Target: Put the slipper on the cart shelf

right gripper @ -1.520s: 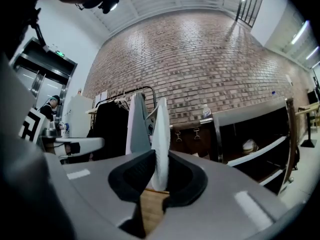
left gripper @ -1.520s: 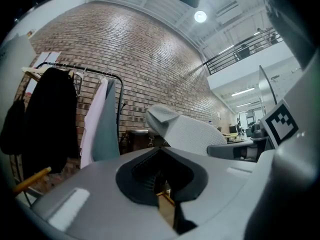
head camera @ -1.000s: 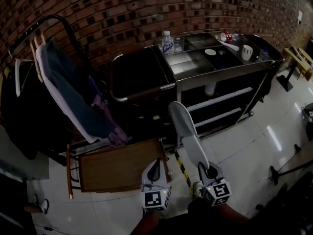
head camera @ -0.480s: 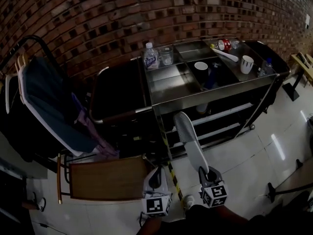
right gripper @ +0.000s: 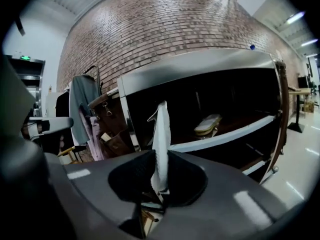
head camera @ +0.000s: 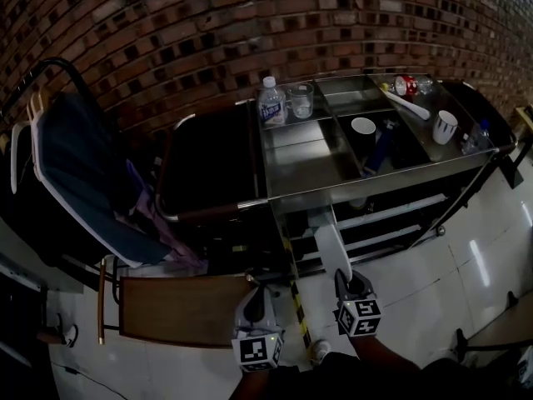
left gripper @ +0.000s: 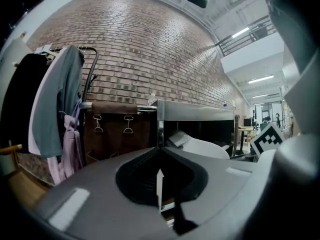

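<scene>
A long white slipper (head camera: 327, 247) sticks out from my right gripper (head camera: 348, 282), which is shut on its heel end. Its toe reaches under the top edge of the steel cart (head camera: 310, 163), at the mouth of the upper shelf. In the right gripper view the slipper (right gripper: 161, 136) stands edge-on between the pads of the right gripper (right gripper: 160, 159), in front of the cart shelf (right gripper: 235, 134), where another slipper (right gripper: 208, 124) lies. My left gripper (head camera: 257, 300) hangs shut and empty to the left, over the floor. The left gripper (left gripper: 160, 176) faces the cart, with the slipper (left gripper: 200, 145) to its right.
A clothes rack with hanging garments (head camera: 79, 173) stands at the left. A dark bin with a tube handle (head camera: 208, 165) adjoins the cart. A brown wooden board (head camera: 179, 307) lies low by my left gripper. On the cart top are a bottle (head camera: 268, 102), a glass (head camera: 301, 99) and cups. Yellow-black tape (head camera: 293, 311) marks the floor.
I have come closer to the cart. The right gripper has carried the slipper forward, so its toe has gone from open floor to under the cart's top edge. The left gripper followed, still shut.
</scene>
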Available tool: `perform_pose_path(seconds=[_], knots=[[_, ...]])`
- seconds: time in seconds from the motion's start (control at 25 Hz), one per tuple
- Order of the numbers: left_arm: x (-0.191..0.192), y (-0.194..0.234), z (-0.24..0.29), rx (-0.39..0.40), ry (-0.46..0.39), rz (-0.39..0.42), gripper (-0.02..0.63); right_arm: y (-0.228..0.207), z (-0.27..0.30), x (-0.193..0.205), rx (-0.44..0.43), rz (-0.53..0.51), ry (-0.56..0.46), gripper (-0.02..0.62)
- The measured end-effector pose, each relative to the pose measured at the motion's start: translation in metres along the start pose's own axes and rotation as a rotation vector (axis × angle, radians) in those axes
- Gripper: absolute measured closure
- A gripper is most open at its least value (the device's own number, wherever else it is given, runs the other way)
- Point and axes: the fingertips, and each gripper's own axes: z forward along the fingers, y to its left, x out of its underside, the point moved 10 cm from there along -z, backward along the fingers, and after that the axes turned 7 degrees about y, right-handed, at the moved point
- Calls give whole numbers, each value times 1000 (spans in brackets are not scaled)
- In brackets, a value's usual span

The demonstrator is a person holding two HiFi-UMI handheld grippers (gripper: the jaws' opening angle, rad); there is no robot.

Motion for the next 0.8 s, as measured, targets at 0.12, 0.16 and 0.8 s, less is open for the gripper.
perform_pose_path(seconds=[0.12, 0.16, 0.8], knots=[[-1, 17, 14, -3, -8, 9, 589, 2, 32, -18, -8, 40, 0, 541], [-3, 22, 17, -8, -12, 9, 589, 4, 43, -23, -11, 54, 1, 541], [-21, 58, 56, 11, -42, 3, 589, 4, 164, -70, 32, 196, 112, 541]])
